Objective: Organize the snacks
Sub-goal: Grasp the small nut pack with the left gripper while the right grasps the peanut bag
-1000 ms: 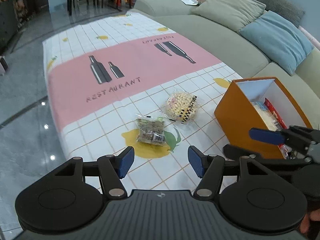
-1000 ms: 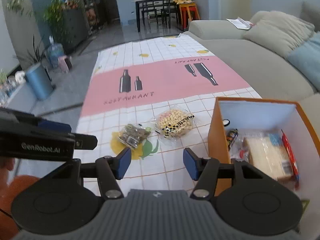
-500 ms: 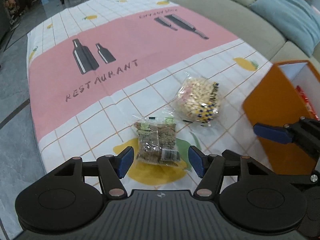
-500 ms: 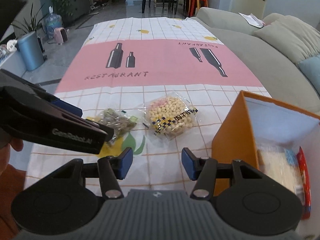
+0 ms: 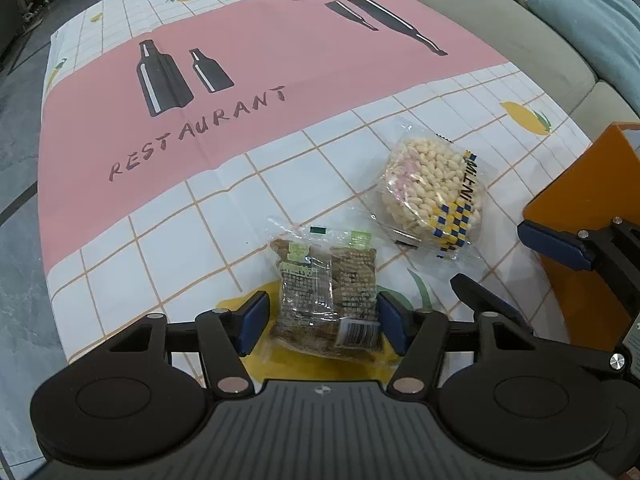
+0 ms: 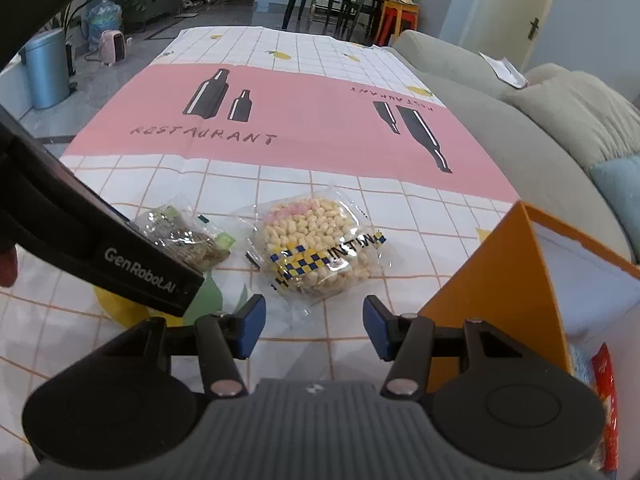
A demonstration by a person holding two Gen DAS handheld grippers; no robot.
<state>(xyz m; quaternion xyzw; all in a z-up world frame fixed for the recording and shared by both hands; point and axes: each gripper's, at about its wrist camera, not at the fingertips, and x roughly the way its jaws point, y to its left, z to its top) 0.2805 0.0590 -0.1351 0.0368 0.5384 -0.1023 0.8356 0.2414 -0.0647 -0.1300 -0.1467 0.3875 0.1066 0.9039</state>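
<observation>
A clear packet of brown snacks (image 5: pixel 328 292) lies on a yellow lemon print near the table's front edge. My left gripper (image 5: pixel 322 322) straddles its near end with the jaws closing; a thin gap still shows beside the left pad. To its right lies a clear packet of pale puffed snacks (image 5: pixel 432 192) with a blue-and-yellow checked band. My right gripper (image 6: pixel 314 326) stands open just short of that puffed packet (image 6: pixel 320 244), nothing between its pads. The orange box (image 6: pixel 500 280) stands at the right, with a red packet (image 6: pixel 604 400) inside.
The tablecloth (image 5: pixel 280 60) is pink and white-checked with bottle prints. A grey sofa (image 6: pixel 520 148) with cushions runs along the table's right side. The left gripper's black body (image 6: pixel 120 256) crosses the right wrist view and covers part of the brown packet (image 6: pixel 188 236).
Both grippers have sunk toward the table and come closer to the packets. The left gripper's jaws have narrowed around the brown packet. The right gripper's jaws stay about as wide.
</observation>
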